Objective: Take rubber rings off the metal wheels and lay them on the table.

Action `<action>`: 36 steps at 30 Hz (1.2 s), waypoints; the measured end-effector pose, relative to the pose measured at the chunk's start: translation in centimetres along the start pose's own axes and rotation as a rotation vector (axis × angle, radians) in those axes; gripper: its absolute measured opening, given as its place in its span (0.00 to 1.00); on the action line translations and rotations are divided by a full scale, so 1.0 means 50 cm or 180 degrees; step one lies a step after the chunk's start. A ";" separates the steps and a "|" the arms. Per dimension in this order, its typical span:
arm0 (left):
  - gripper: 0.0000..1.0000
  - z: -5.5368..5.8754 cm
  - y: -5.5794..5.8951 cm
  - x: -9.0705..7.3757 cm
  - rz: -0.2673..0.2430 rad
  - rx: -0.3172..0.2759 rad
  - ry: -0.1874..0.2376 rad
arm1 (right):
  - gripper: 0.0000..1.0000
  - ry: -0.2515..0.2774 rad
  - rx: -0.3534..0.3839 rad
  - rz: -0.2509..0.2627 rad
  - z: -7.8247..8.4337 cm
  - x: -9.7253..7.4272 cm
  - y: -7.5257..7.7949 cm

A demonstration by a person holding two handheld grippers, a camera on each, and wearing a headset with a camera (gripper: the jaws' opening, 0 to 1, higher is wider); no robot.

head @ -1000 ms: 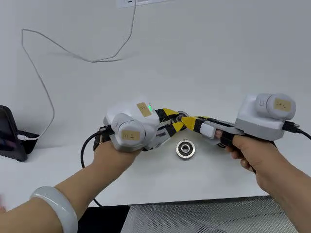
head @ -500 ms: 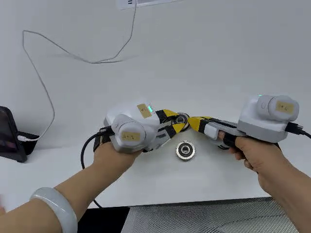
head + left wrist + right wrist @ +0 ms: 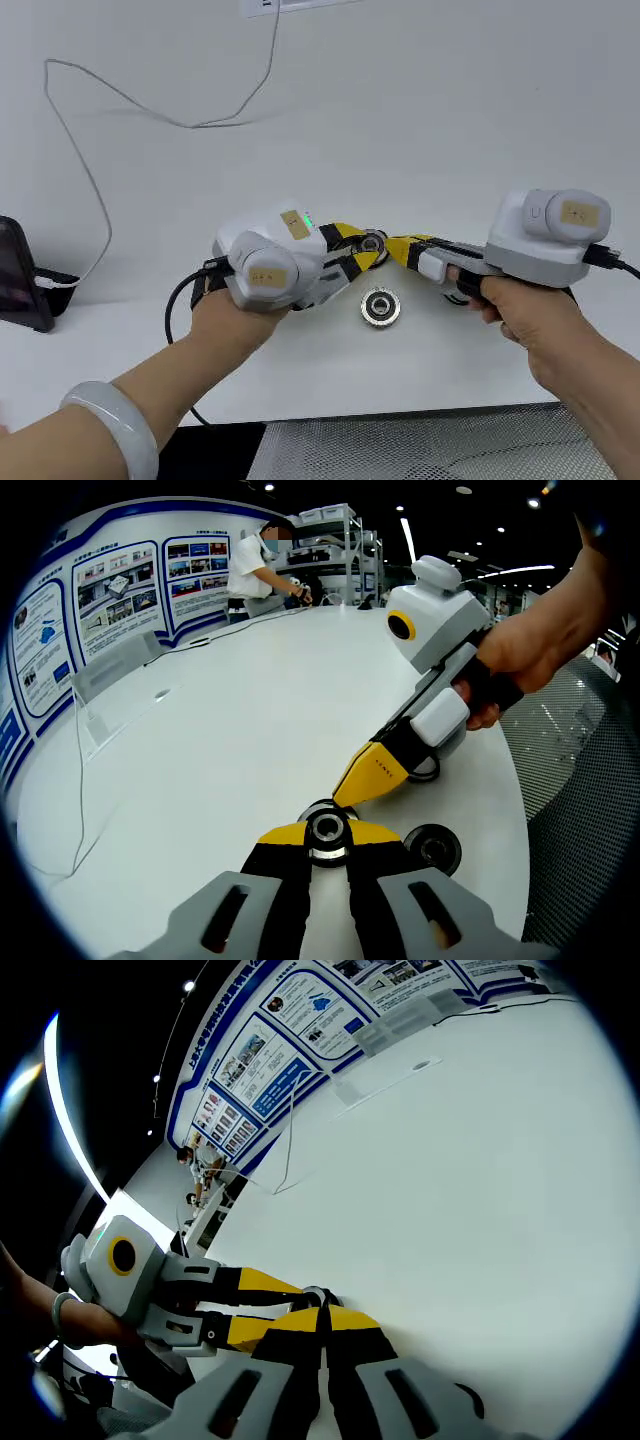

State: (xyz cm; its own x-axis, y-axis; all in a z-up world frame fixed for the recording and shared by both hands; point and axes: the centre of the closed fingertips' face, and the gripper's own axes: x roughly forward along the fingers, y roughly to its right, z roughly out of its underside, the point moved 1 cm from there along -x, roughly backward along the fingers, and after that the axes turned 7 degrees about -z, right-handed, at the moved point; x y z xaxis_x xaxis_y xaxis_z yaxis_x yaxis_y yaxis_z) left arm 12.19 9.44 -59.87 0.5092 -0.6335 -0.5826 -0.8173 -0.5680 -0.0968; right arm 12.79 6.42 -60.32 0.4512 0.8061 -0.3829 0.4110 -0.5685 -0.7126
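Observation:
My left gripper (image 3: pixel 362 248) is shut on a small metal wheel (image 3: pixel 375 241) and holds it just above the white table (image 3: pixel 480 150). In the left gripper view the wheel (image 3: pixel 328 830) sits upright between the yellow jaws. My right gripper (image 3: pixel 393 249) comes in from the right, jaws shut, its tip (image 3: pixel 345 798) against the wheel's rim. Whether it pinches the rubber ring cannot be told. In the right gripper view the wheel (image 3: pixel 314 1294) lies just past the shut tips. A second wheel (image 3: pixel 381 306) lies flat on the table below the grippers. A dark round piece (image 3: pixel 460 299) lies under the right gripper.
A grey cable (image 3: pixel 100 210) loops across the table's back left. A dark device (image 3: pixel 20 275) stands at the left edge. The table's front edge (image 3: pixel 400 410) runs close to my arms, with mesh flooring (image 3: pixel 420 450) below. A person (image 3: pixel 255 565) stands far off.
Half a second ago the right gripper's tip stood a little apart from the held wheel; now it is back against the rim. The left gripper and the wheel have stayed in place.

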 end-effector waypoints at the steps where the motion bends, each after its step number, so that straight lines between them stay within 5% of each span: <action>1: 0.13 0.000 0.000 0.000 -0.0001 0.0000 0.0000 | 0.02 0.0000 -0.0016 -0.0001 0.000 0.000 -0.002; 36: 0.13 0.000 -0.001 0.001 0.0043 0.0019 0.0025 | 0.01 0.0072 0.0082 -0.0264 -0.007 0.000 -0.054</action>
State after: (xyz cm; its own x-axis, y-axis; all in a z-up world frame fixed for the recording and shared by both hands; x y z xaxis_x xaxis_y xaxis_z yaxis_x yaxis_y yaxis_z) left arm 12.26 9.47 -59.89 0.5002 -0.6452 -0.5775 -0.8258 -0.5561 -0.0939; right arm 11.95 7.90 -58.21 0.4344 0.8462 -0.3086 0.4275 -0.4952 -0.7563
